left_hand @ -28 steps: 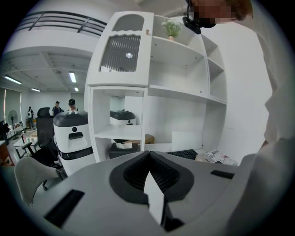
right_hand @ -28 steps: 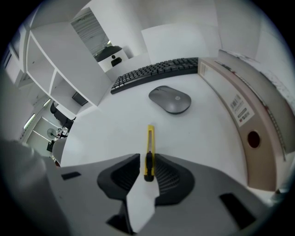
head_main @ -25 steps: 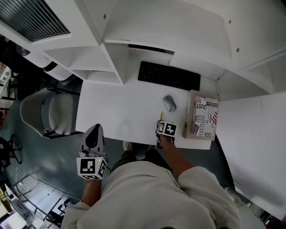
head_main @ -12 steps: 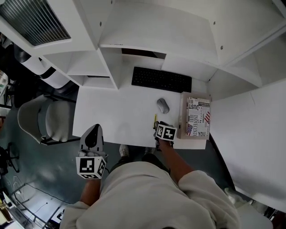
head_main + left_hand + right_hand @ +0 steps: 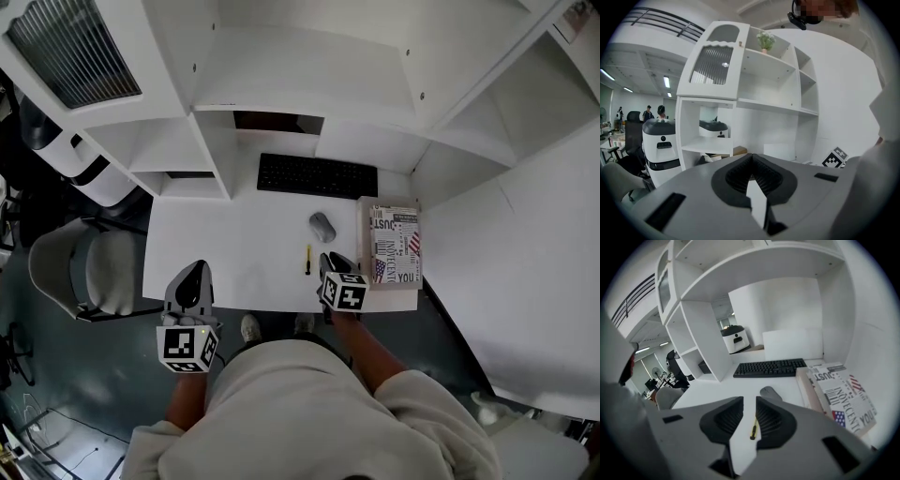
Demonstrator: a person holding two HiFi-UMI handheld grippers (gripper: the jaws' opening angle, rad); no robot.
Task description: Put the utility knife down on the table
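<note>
Utility knife lies flat on the table near the mouse: job looks done. Right gripper hangs above it, released, jaws just narrowing on nothing, leaving it undisturbed. Left gripper idles, seemingly pinched shut.

One worktop carries four loose things: one black keyboard, one grey mouse just in front of the keyboard, one yellow utility knife further in front of the keyboard, and one printed box by the keyboard's right end. One grey chair stands well to the keyboard's left. One shelf unit rises behind the keyboard, with one potted plant on top.
</note>
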